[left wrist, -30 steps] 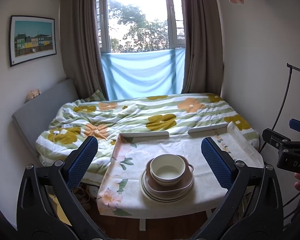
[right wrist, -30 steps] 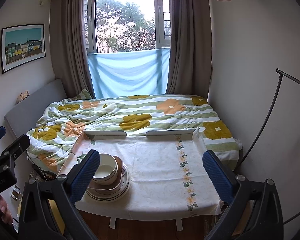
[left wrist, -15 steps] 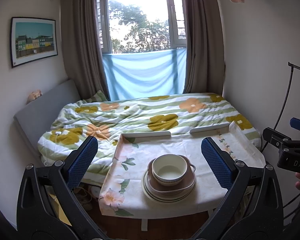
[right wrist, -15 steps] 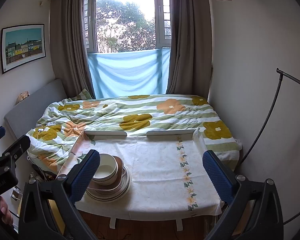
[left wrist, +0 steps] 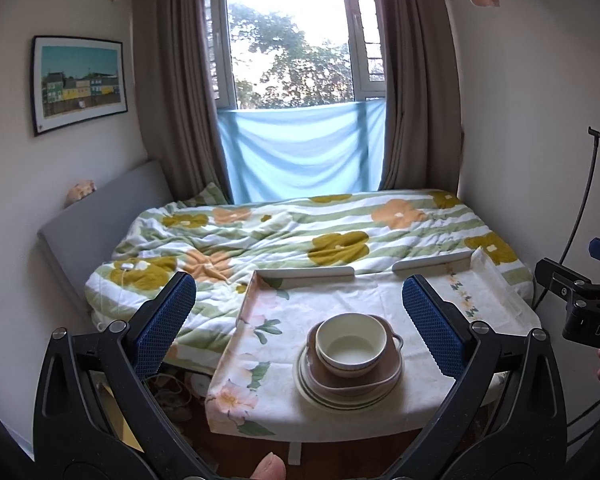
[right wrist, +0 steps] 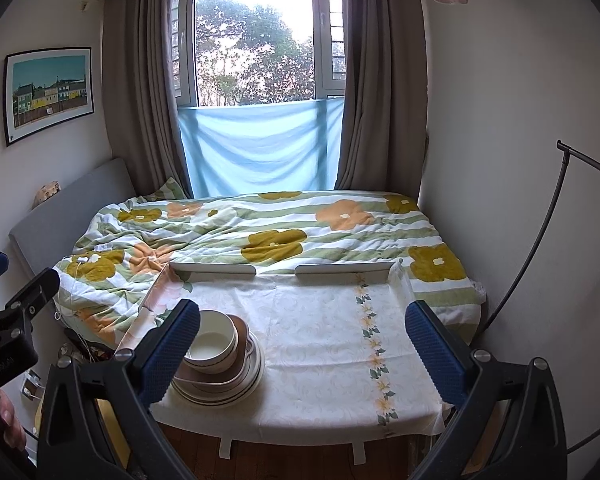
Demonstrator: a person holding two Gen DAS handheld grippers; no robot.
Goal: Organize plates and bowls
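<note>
While both grippers' ribbed blue fingers (left wrist: 432, 328) gape empty, a glossy round cream bowl (left wrist: 351, 345) tops stacked rimmed plates (left wrist: 340, 398).

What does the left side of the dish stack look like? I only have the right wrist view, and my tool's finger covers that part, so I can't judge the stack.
Observer: The left wrist view shows the whole stack: a cream bowl sits in a brown dish on striped round plates.
Operator: Does anything hang over the table edge on that side?
Observer: No. The plates rest fully on the tablecloth, with bare floral cloth to their left.
Operator: And the left tool?
Observer: The left tool is open, holds nothing and is not touching the stack.
</note>
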